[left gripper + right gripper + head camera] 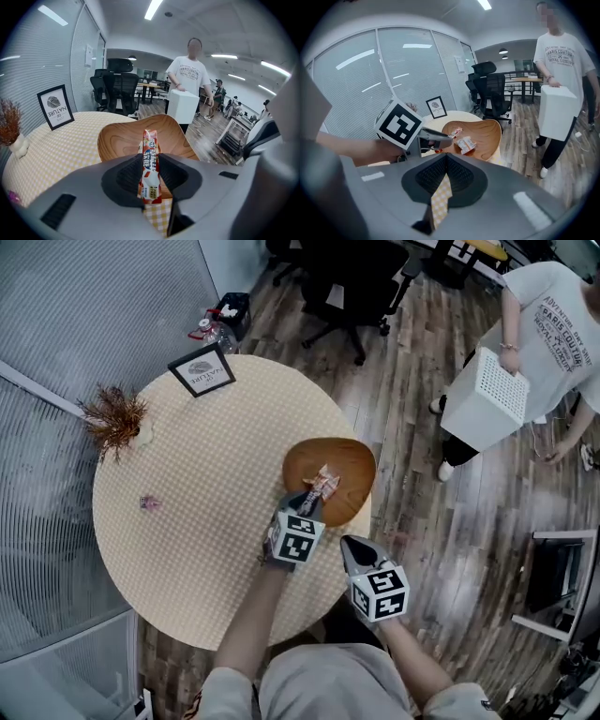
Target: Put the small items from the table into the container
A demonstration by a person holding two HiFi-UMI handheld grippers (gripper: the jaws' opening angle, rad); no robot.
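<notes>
A wooden bowl (352, 465) sits at the right edge of the round checkered table (206, 521). My left gripper (312, 497) hangs over the bowl's near rim, shut on a red and white snack packet (150, 146) that stands upright between the jaws, its top over the bowl (117, 140). A second packet (465, 144) lies inside the bowl (487, 133). A small pink item (150, 502) rests on the table's left side. My right gripper (352, 549) is shut and empty, off the table edge to the right of the left one.
A framed sign (202, 369) and a dried flower bunch (117, 418) stand at the table's far left. A person holding a white box (487, 395) stands on the wooden floor to the right. Office chairs (347, 282) are behind the table.
</notes>
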